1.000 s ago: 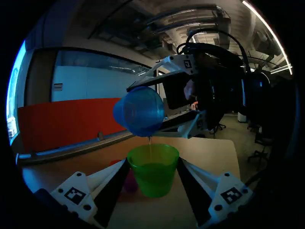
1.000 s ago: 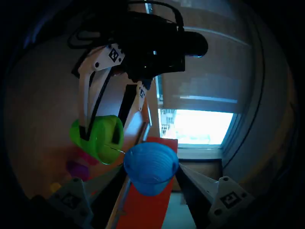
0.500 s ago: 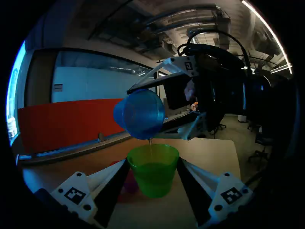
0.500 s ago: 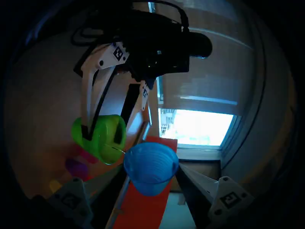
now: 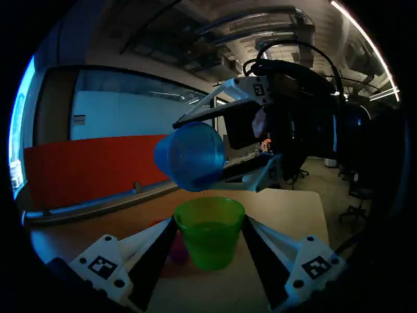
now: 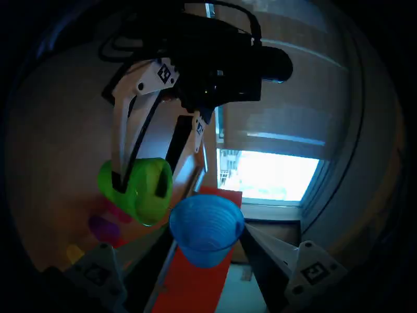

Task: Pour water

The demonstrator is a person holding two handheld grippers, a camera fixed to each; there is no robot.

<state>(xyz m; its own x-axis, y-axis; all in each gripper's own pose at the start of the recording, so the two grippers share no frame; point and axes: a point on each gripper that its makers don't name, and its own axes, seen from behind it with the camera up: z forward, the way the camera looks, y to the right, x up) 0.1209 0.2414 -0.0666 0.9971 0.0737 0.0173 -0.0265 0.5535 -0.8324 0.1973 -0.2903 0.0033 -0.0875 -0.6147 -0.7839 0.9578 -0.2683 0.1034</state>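
Observation:
In the left gripper view my left gripper [image 5: 208, 237] is shut on a green cup [image 5: 209, 237] that stands upright with water in it. Just above its rim hangs a blue cup [image 5: 192, 155], tipped on its side with its mouth down toward the green one, held by my right gripper [image 5: 224, 141]. No stream falls between them. In the right gripper view my right gripper [image 6: 206, 237] is shut on the blue cup [image 6: 206, 229], and the green cup [image 6: 136, 190] sits beside it in the left gripper [image 6: 143, 151].
A pale wooden table [image 5: 281, 208] lies under both cups. A purple object [image 5: 178, 250] and a pink one sit on it by the green cup; a yellow one [image 6: 74, 254] lies nearby. A red wall panel [image 5: 94, 167] stands behind.
The thin stream from the blue cup into the green cup has stopped. The blue cup has lifted slightly and tilted back a little. The green cup has stayed in place.

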